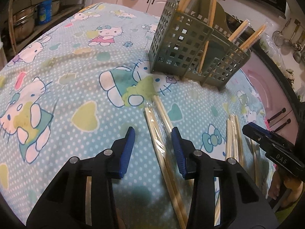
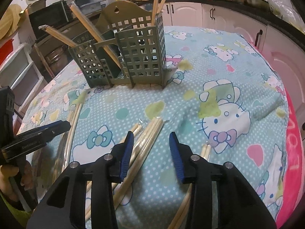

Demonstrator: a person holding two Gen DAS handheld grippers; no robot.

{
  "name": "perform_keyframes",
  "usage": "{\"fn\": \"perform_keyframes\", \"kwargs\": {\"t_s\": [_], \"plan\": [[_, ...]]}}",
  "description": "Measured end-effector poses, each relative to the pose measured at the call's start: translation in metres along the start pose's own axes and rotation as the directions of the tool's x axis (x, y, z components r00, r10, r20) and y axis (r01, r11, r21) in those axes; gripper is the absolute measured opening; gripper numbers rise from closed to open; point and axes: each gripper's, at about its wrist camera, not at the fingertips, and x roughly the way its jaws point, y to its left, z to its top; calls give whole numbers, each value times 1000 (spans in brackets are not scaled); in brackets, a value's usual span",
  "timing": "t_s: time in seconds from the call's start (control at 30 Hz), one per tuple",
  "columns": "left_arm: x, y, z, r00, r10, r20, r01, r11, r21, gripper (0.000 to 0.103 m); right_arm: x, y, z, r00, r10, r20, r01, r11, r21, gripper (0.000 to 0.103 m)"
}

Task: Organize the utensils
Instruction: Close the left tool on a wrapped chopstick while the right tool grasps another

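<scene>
A grey-green slotted utensil holder [image 1: 188, 49] stands on the Hello Kitty cloth and holds several wrapped chopstick pairs [image 1: 211, 17]; it also shows in the right wrist view [image 2: 124, 59]. More wrapped chopstick pairs lie flat on the cloth. My left gripper [image 1: 152, 135] is open and empty, with one pair [image 1: 158, 133] lying between its fingers. My right gripper [image 2: 151, 139] is open and empty, with a pair [image 2: 150, 133] lying just inside its left finger. Another pair [image 1: 233, 135] lies between the two grippers.
The cloth [image 1: 76, 76] covers a small table with rounded edges. Pink cabinets [image 1: 266, 87] and a shelf with pots [image 1: 24, 19] surround it. The other gripper [image 1: 266, 143] shows at right in the left view and, in the right view, the other gripper [image 2: 38, 133] at left.
</scene>
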Motion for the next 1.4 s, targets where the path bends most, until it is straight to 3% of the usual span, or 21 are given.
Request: {"fn": "perform_keyframes", "kwargs": {"t_s": [0.27, 0.5, 0.77, 0.87, 1.0, 1.07, 1.4], "plan": [[3, 3, 5, 1000, -8, -2, 8, 1000, -12, 32, 21, -6, 9, 998, 4, -55, -3, 1000, 30, 25], [7, 4, 10, 1000, -14, -5, 14, 1000, -8, 32, 21, -20, 6, 998, 22, -55, -17, 997, 78, 16], [18, 2, 24, 1000, -4, -21, 3, 1000, -11, 32, 34, -18, 14, 996, 23, -86, -17, 997, 71, 16], [22, 5, 29, 999, -16, -31, 15, 999, -31, 28, 37, -24, 19, 995, 57, -84, -47, 992, 118, 13], [20, 10, 34, 999, -29, -33, 27, 998, -54, 8, 22, -31, 20, 994, 104, -36, -97, 982, 160, 9], [16, 11, 34, 999, -29, -28, 27, 998, -57, 5, 9, -32, 21, 993, 116, 2, -115, 980, 159, 8], [-24, 10, 29, 996, -72, 55, 75, 995, -67, 2, -45, -21, 22, 977, 152, 148, -172, 977, 128, 6]]}}
